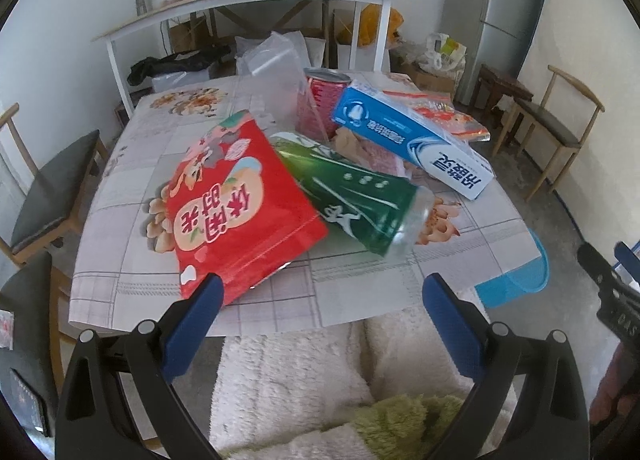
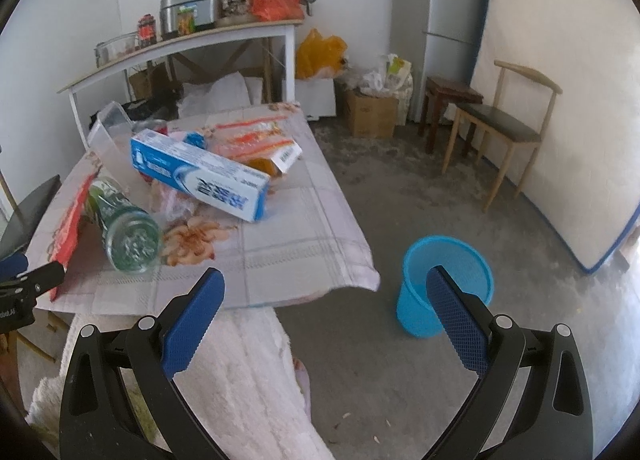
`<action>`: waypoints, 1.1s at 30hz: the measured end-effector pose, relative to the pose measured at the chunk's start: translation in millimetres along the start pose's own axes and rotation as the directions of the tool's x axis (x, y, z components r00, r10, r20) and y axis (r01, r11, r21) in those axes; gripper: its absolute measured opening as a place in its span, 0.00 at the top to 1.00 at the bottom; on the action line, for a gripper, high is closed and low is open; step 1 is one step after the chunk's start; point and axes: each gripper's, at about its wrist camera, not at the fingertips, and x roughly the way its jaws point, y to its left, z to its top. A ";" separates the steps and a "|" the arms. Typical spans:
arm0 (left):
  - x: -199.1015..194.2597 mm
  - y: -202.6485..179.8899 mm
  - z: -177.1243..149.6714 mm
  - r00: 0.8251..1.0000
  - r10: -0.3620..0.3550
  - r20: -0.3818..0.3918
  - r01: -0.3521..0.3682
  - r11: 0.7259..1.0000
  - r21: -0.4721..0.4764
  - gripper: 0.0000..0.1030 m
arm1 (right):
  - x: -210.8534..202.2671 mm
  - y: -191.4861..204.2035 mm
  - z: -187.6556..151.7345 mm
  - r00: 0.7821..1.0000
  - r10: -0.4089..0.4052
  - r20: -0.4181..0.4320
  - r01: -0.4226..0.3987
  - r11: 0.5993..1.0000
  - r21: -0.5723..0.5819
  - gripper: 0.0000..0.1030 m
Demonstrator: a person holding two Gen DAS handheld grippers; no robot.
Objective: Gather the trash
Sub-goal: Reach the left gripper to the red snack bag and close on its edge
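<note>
Trash lies on the table (image 1: 280, 292): a red snack bag (image 1: 240, 204), a green plastic bottle (image 1: 360, 200) on its side, a blue and white toothpaste box (image 1: 412, 136), a red can (image 1: 324, 100) and a clear plastic container (image 1: 280, 72). My left gripper (image 1: 320, 288) is open and empty at the table's near edge, its left finger just in front of the red bag. My right gripper (image 2: 324, 284) is open and empty beside the table's corner. A blue waste bin (image 2: 444, 284) stands on the floor to the right; it also shows in the left wrist view (image 1: 516, 280).
An orange packet and a small open carton (image 2: 280, 156) lie at the table's far side (image 2: 304, 220). Chairs stand at the left (image 1: 52, 196) and right (image 2: 500, 128). A white shelf table (image 2: 180, 44) with pots, a fridge (image 2: 440, 20) and boxes stand behind.
</note>
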 end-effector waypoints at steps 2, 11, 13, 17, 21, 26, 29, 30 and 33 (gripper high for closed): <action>0.7 11.7 -0.5 1.000 -0.020 0.005 0.020 0.999 -0.025 0.05 | -1.2 6.2 2.9 1.000 0.012 0.019 -0.012 1.000 -0.013 0.06; -6.5 60.2 -1.3 0.984 -0.157 0.083 0.164 0.983 -0.080 0.05 | 5.2 44.6 22.3 0.987 0.125 0.098 -0.115 0.988 -0.104 0.06; -7.0 64.5 -0.5 0.980 -0.175 0.090 0.181 0.981 -0.068 0.05 | 5.5 55.0 25.6 0.978 0.172 0.121 -0.156 0.979 -0.132 0.06; -2.4 74.7 -1.1 0.973 -0.205 0.105 0.215 0.972 -0.096 0.05 | 7.0 65.2 28.1 0.971 0.207 0.119 -0.189 0.971 -0.145 0.06; 2.8 68.1 -3.0 0.977 -0.164 0.134 0.165 0.986 0.004 0.05 | 15.8 73.9 28.5 0.973 0.209 0.101 -0.191 0.968 -0.162 0.06; 22.5 32.3 -10.8 0.988 0.006 0.154 -0.051 0.956 0.288 0.05 | 29.0 76.6 27.7 0.977 0.204 0.055 -0.195 0.970 -0.145 0.06; 36.2 22.1 -13.9 0.988 0.034 0.150 -0.088 0.927 0.365 0.05 | 34.1 77.5 28.1 0.980 0.197 0.040 -0.190 0.972 -0.136 0.06; 43.2 18.8 -13.8 0.988 0.044 0.148 -0.100 0.915 0.390 0.05 | 36.4 77.5 28.8 0.980 0.194 0.033 -0.188 0.973 -0.132 0.06; 58.5 10.5 -15.0 0.980 0.103 0.170 -0.170 0.875 0.453 0.06 | 39.7 76.5 29.6 0.982 0.190 0.021 -0.186 0.975 -0.123 0.06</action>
